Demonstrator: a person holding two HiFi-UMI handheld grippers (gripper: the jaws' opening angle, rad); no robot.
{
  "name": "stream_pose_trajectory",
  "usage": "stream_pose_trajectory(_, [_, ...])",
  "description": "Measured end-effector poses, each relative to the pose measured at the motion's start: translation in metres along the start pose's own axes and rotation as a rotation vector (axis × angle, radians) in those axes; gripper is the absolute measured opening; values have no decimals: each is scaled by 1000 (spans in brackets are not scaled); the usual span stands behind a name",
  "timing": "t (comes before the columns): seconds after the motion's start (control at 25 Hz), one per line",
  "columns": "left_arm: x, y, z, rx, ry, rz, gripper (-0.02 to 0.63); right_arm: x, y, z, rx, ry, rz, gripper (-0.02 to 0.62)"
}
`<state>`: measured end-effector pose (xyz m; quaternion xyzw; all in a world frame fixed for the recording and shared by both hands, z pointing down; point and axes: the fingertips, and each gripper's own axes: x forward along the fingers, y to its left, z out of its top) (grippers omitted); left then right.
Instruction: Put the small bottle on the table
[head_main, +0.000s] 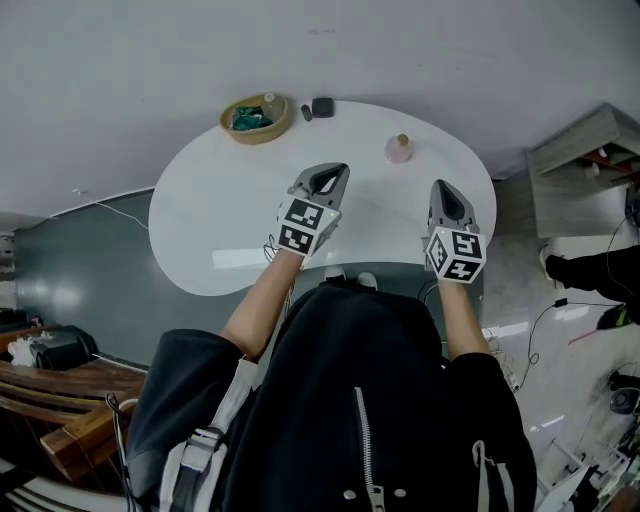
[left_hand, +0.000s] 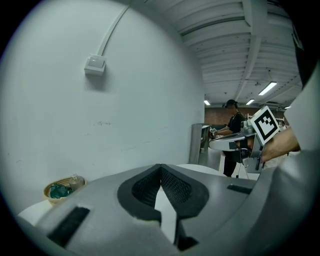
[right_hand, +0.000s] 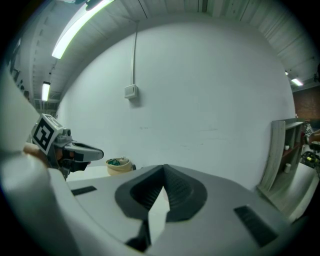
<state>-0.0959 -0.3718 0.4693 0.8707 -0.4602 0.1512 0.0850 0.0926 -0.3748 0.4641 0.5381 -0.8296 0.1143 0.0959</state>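
both grippers are hovering over the near edge of the white table (head_main: 215, 225), and the head view is giving us the whole layout. the left gripper (head_main: 328, 178) and right gripper (head_main: 447, 196) are pointing toward the far edge, well apart from each other. a small pink bottle (head_main: 400, 148) is standing upright near the far edge, right of the middle, between the two grippers' lines. only the head view is catching it.

the left gripper view is showing the left gripper (left_hand: 161, 172) with its jaws pressed together on nothing. beyond them the wicker basket (left_hand: 60, 190) is sitting at the far left edge, with a small capped bottle (left_hand: 76, 181) standing in it beside something green. a person (left_hand: 233, 120) is working far behind.

the right gripper view is showing the right gripper (right_hand: 163, 172) with its jaws meeting too, nothing between them. the basket (right_hand: 119, 165) is showing small past them.
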Motion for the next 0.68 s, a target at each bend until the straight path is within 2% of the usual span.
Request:
stream_pose_trajectory(0.28, [0, 0, 3, 3, -7, -3, 2, 0, 2, -1, 5, 4, -1, 0])
stream_pose_trajectory(0.68, [1, 2, 4, -38, -15, -5, 2, 0, 2, -5, 18, 10, 0, 0])
